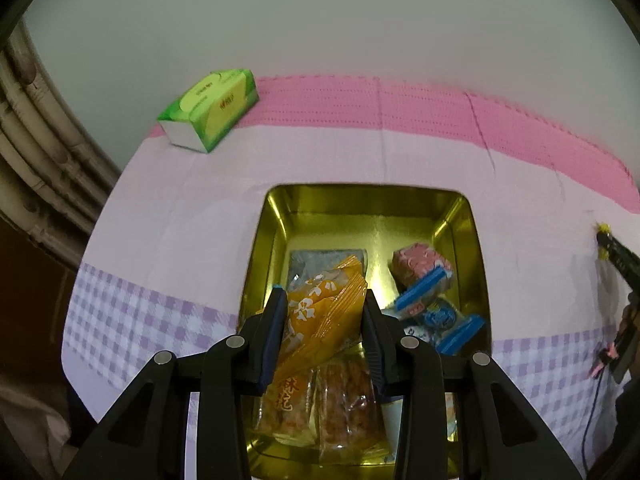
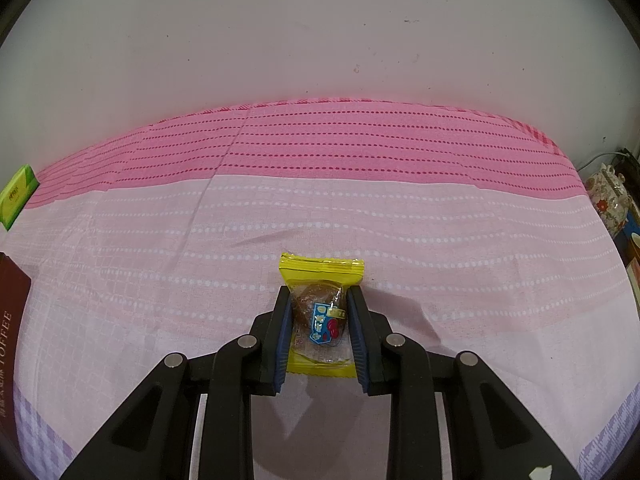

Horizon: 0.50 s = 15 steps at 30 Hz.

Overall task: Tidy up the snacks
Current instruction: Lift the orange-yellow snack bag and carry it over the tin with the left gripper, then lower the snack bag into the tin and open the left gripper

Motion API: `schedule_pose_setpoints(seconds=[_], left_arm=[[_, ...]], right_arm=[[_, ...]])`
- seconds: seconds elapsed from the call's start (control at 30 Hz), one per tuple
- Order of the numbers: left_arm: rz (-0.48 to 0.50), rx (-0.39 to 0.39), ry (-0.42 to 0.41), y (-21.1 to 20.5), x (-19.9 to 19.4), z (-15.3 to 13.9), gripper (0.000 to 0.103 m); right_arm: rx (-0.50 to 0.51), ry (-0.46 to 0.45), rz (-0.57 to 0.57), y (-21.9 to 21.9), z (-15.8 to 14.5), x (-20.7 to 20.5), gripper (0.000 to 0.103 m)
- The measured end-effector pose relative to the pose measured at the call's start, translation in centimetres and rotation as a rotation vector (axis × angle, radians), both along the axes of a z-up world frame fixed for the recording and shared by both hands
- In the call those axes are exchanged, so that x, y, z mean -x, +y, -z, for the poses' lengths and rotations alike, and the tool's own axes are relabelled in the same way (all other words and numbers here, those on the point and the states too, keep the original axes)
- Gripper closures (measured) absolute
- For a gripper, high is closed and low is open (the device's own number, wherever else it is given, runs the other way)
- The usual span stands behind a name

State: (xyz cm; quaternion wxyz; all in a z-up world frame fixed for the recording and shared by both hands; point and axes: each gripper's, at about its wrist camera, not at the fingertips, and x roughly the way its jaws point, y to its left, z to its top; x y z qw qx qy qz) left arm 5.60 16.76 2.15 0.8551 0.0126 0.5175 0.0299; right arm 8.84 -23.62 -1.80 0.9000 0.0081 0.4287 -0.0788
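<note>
Pink-banded cloth (image 2: 320,216) covers the surface where a gold tin (image 1: 264,264) sits, snacks inside. Over the tin, the left gripper (image 1: 323,312) clamps an orange packet (image 1: 320,320). Right of the tin, the right gripper (image 2: 318,316) pinches a yellow-edged candy packet (image 2: 322,276).

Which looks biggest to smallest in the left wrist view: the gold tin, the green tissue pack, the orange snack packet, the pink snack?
1. gold tin
2. orange snack packet, though its nearness to the camera enlarges it
3. green tissue pack, farther off, so unsure against the orange packet
4. pink snack
</note>
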Motion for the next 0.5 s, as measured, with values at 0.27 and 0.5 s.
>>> schedule_pose_setpoints(seconds=[0.27, 0.5], left_arm=[[-0.005, -0.030, 0.033, 0.2, -0.3, 2.1, 0.065], [-0.019, -0.047, 0.062, 0.2, -0.3, 3.8, 0.065]], right_arm=[[0.000, 0.000, 0.000, 0.0, 0.0, 0.0, 0.077], [0.001, 0.000, -0.001, 0.0, 0.0, 0.0, 0.077]])
